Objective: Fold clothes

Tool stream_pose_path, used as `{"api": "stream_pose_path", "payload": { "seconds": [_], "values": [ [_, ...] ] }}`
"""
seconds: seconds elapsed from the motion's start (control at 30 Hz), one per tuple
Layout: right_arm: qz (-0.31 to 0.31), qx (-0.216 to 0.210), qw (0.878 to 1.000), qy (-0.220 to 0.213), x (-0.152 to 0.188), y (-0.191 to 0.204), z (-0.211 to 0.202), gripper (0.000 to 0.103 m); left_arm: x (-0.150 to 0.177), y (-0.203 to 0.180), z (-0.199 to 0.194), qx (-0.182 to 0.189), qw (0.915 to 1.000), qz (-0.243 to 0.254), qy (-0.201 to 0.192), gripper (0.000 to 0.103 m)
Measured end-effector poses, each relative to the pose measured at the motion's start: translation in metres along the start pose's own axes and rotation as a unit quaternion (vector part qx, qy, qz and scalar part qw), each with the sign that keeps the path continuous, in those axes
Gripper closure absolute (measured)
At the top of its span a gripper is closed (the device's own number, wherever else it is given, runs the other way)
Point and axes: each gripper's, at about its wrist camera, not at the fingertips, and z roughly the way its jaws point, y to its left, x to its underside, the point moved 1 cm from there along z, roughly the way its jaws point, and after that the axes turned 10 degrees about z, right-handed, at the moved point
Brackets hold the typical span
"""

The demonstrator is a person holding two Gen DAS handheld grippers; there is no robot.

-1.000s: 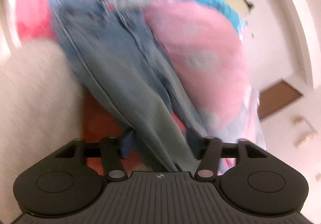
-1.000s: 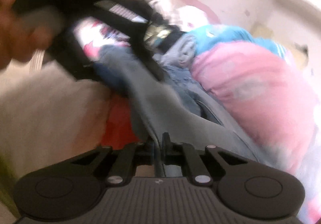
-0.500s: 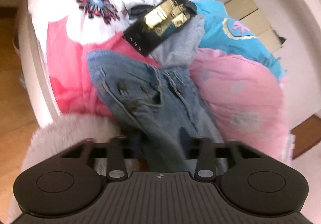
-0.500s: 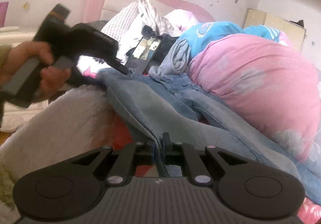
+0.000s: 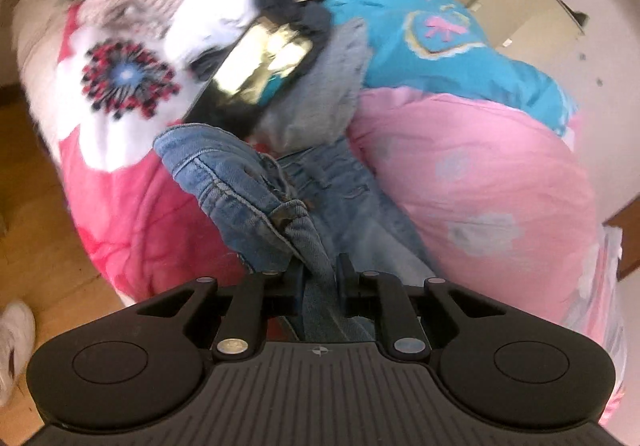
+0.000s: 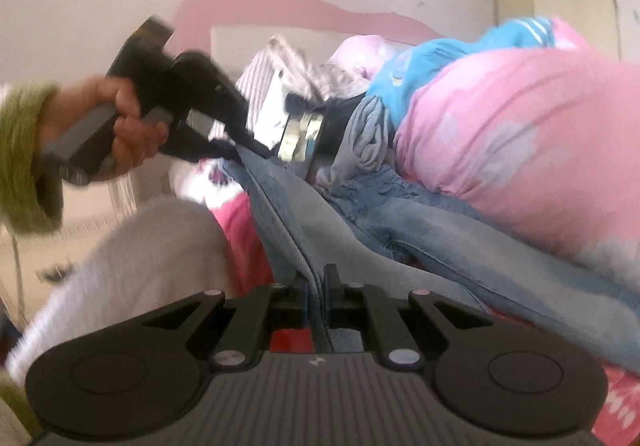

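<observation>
Left wrist view: left tool (image 5: pixel 319 278) pinched narrow on a bunched fold of the faded blue denim jeans (image 5: pixel 248 190), jaws having just been closing with the cloth between them. Jeans lay on the bed, over a red-and-white flowered quilt (image 5: pixel 120 206), touching a puffy pink duvet with pale flowers (image 5: pixel 500 182) on the right. Beyond the jeans, a grey knitted garment (image 5: pixel 320 98), a black box with shiny gold contents (image 5: pixel 260 66) and a turquoise cushion with a pink bow (image 5: pixel 440 42). Wooden floor (image 5: pixel 36 230) at lower left, with a white shoe (image 5: pixel 12 342).

Right wrist view: right tool (image 6: pixel 315 280) clamped tight on a seam edge of the same jeans (image 6: pixel 420 214), denim stretched up to the left tool (image 6: pixel 240 140), gripped by a hand (image 6: pixel 128 134) in a green knitted cuff (image 6: pixel 24 158). Pink headboard (image 6: pixel 280 6) behind, against the wall.
</observation>
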Motion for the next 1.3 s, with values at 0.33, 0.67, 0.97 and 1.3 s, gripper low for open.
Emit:
{"api": "stream_pose_path", "payload": {
  "seconds": [0.33,0.67,0.97,1.3],
  "values": [
    [0.07,-0.047,0.996,0.02,-0.004,-0.009,-0.016,0.096,0.017,0.035,-0.003,0.059,0.9978,-0.03,0.012,0.088],
    [0.085,-0.094,0.981,0.148,0.04,0.016,-0.014,0.074,0.067,0.158,-0.037,0.074,0.9901,-0.117,-0.024,0.083],
    [0.118,-0.09,0.982,0.117,-0.012,0.03,0.055,0.073,0.047,0.108,-0.021,0.083,0.9957,0.006,-0.04,0.053],
    [0.202,-0.101,0.953,0.201,0.017,0.017,0.049,0.072,0.04,0.045,0.001,0.119,0.9799,0.153,-0.048,0.053]
  ]
}}
